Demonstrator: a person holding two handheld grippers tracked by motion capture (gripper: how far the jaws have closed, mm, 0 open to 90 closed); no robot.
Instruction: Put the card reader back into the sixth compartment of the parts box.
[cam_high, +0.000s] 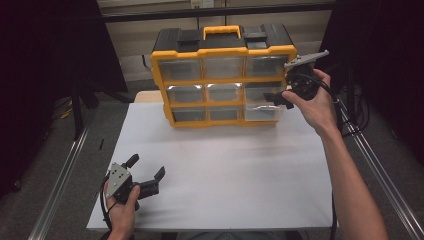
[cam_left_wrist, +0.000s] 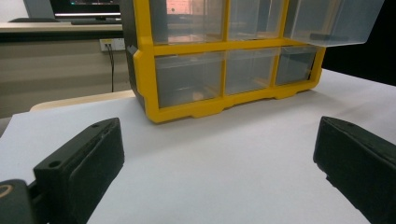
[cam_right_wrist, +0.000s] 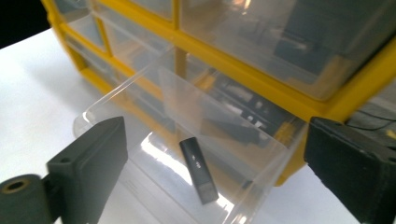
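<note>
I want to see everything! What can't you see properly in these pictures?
- Small black stick in the open drawer, right gripper view: too blurred to say what it is.
- Other drawers, high view: glare hides any contents.
- Organizer, left gripper view: top cut off by the edge.

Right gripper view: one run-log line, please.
right gripper: open, over pulled-out clear plastic drawer | small black stick: lying inside | left gripper: open, idle

No legible text or labels anywhere
</note>
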